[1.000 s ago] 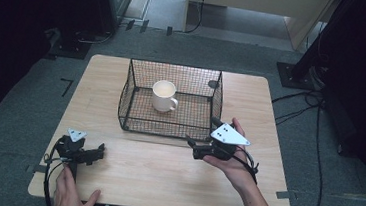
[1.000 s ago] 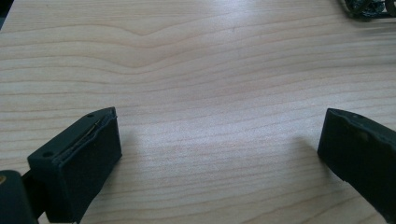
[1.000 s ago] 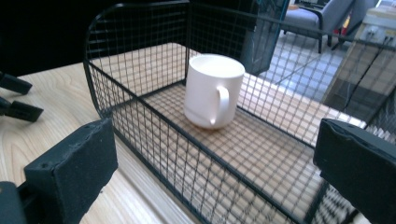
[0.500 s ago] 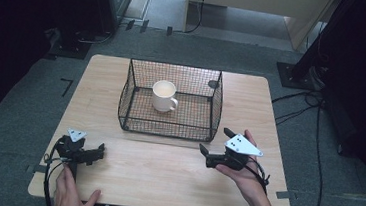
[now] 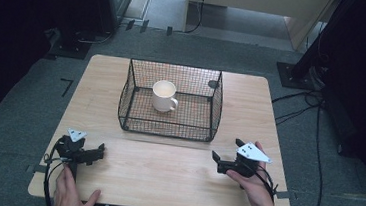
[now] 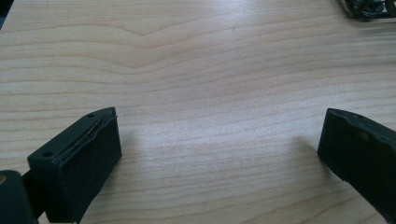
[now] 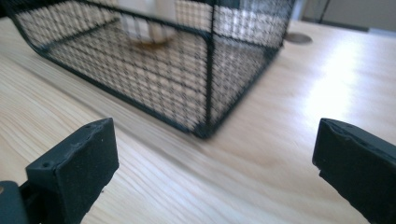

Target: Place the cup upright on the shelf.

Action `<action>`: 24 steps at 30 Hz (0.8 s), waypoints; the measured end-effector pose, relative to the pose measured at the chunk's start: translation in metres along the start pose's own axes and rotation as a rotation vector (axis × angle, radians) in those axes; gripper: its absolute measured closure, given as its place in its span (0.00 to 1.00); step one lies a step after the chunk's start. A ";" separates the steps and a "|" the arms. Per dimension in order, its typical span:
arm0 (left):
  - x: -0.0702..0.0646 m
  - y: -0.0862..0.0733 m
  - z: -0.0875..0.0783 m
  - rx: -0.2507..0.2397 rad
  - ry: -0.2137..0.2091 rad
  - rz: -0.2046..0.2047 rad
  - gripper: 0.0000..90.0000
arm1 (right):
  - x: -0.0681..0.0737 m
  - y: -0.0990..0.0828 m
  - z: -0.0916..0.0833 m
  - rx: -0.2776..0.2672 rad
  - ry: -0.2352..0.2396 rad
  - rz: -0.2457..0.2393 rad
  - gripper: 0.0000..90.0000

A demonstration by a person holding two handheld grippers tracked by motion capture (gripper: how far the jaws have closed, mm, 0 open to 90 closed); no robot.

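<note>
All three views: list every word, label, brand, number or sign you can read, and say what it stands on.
None can be read.
Mug: plain, no print visible.
Basket: bare wire mesh, no tag.
Table: bare wood grain only.
Left gripper and right gripper: black jaws and grey plates with small holes, no lettering legible.

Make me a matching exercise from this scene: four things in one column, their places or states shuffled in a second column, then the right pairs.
Things:
1. white mug
2. wire basket
3. left tool
4. right tool

Places or states:
A. held at the table's right front, jaws apart
B. standing upright inside the basket
C. at the table's left front, jaws apart
D. black mesh, in the middle of the wooden table

Pairs: 1-B, 2-D, 3-C, 4-A
</note>
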State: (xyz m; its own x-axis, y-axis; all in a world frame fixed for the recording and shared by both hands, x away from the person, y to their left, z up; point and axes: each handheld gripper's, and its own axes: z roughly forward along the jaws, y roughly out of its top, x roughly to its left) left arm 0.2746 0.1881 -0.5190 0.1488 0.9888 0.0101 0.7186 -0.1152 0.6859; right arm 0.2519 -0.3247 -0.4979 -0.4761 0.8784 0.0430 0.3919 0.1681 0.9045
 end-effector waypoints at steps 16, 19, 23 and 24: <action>0.000 0.000 0.000 0.000 0.000 0.000 0.00 | -0.032 -0.029 -0.011 0.141 -0.112 0.023 0.00; 0.000 0.000 0.000 0.000 0.000 0.000 0.00 | -0.036 -0.030 -0.012 0.166 -0.124 0.035 0.00; 0.000 0.000 0.000 0.000 0.000 0.000 0.00 | -0.040 -0.032 -0.010 0.284 -0.153 0.047 0.00; 0.000 0.000 0.000 0.000 0.000 0.000 0.00 | -0.041 -0.033 -0.009 0.299 -0.165 0.050 0.00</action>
State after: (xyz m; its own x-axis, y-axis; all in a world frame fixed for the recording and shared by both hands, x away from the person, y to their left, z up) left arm 0.2746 0.1881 -0.5191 0.1488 0.9888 0.0097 0.7183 -0.1148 0.6862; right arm 0.2512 -0.3701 -0.5250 -0.3264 0.9452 -0.0076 0.6367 0.2258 0.7373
